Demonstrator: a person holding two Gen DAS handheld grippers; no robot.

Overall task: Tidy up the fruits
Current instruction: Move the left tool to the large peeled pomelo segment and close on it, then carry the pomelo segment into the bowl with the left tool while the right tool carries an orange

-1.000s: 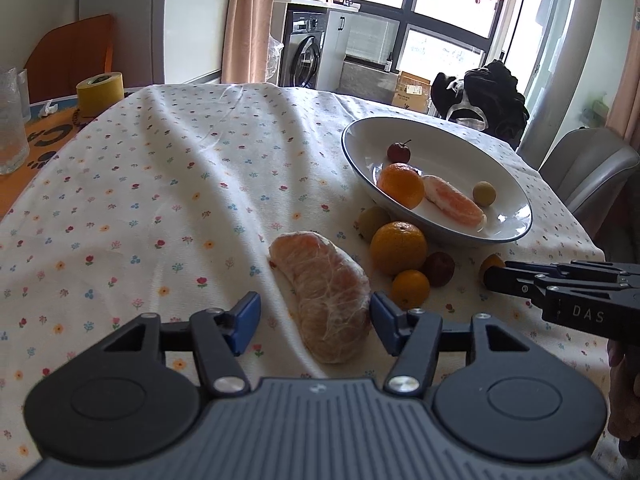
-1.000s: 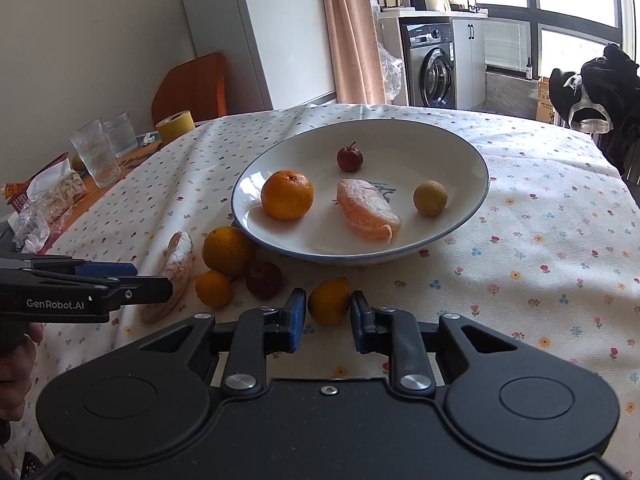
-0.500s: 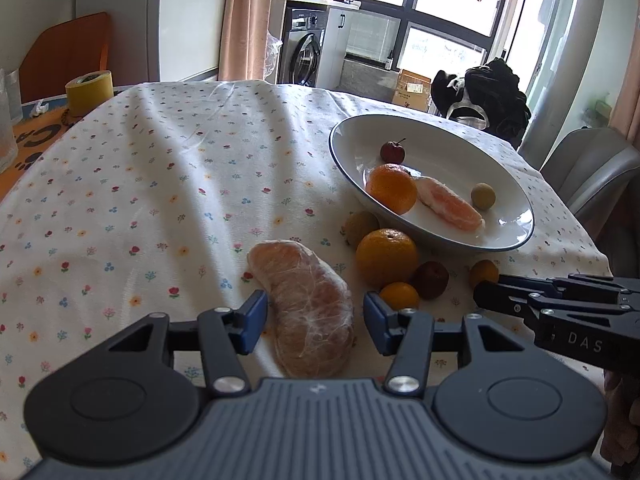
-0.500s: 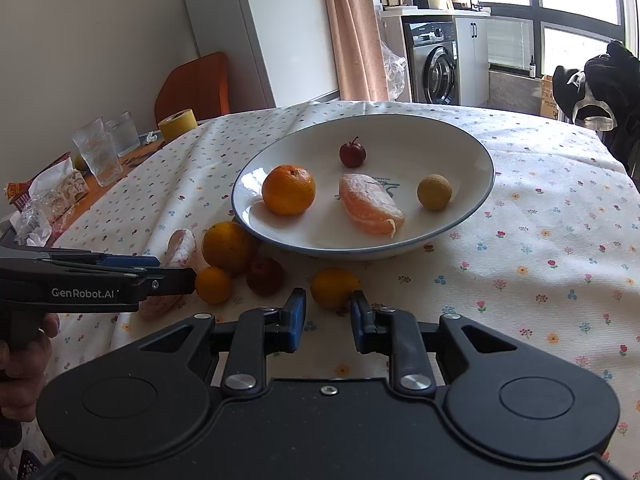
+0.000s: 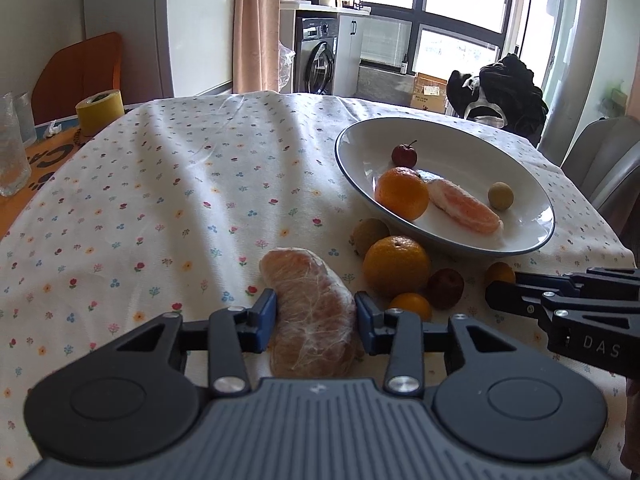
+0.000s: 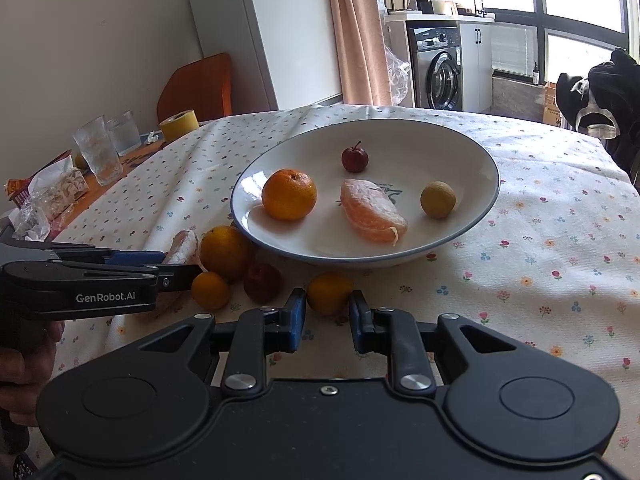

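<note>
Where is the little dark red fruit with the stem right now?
The stemmed red fruit sits inside the white bowl toward its far side, behind the orange and the peeled segment.

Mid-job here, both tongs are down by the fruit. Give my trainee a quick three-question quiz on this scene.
1. True or false: the plate holds five fruits.
2. What sits between the right tongs? A small orange, B banana, C grapes.
3. Where does the peeled segment between the left tongs lie?
Key: 1 false, four; 2 A; 3 on the tablecloth, outside the plate.
</note>
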